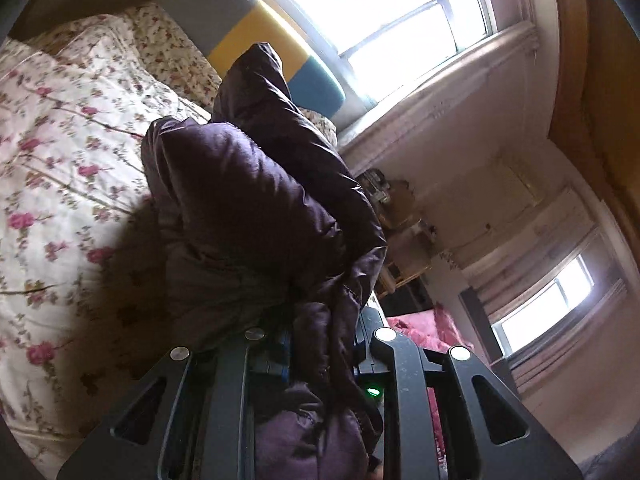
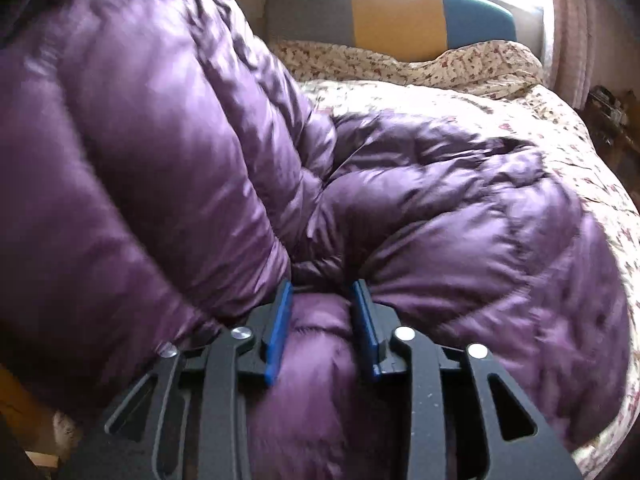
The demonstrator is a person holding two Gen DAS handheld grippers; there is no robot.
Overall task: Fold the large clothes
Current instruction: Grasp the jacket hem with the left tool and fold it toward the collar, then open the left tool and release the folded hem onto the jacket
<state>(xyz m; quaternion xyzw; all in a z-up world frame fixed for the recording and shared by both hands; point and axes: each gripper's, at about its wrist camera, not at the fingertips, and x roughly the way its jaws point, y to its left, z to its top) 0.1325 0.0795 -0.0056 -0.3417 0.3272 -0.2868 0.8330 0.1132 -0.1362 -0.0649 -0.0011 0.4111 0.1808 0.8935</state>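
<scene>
While you hold the purple down jacket (image 2: 420, 208) with both tools, note that it lies ahead of your right hand-held gripper (image 2: 322, 328) and spreads toward the middle and right of that frame over the floral bed (image 2: 560, 120), its long axis running roughly from lower left to upper right there, though the bunching makes this only a judgement. Your right hand-held gripper has its 2 blue pads (image 2: 276, 340) at a middling gap with a thick puffed roll of jacket pressed between them, so it reads as clamped on the fabric. Your left hand-held gripper (image 1: 320, 344) sits at the bottom center of its frame with a gathered fold of the jacket (image 1: 248, 200) running between its fingers; they appear closed on the cloth, though the fabric hides the pads. From there the jacket rises toward the upper middle of the frame, lifted off the bed (image 1: 60, 140). I count 1 jacket, 1 bed, 2 hand-held grippers, and 1 striped headboard (image 2: 392, 20) in grey, yellow and teal at the top of the right frame. The left tool looks to carry the raised part, so I judge it the one to bring its fold over onto the portion resting near your right tool.
</scene>
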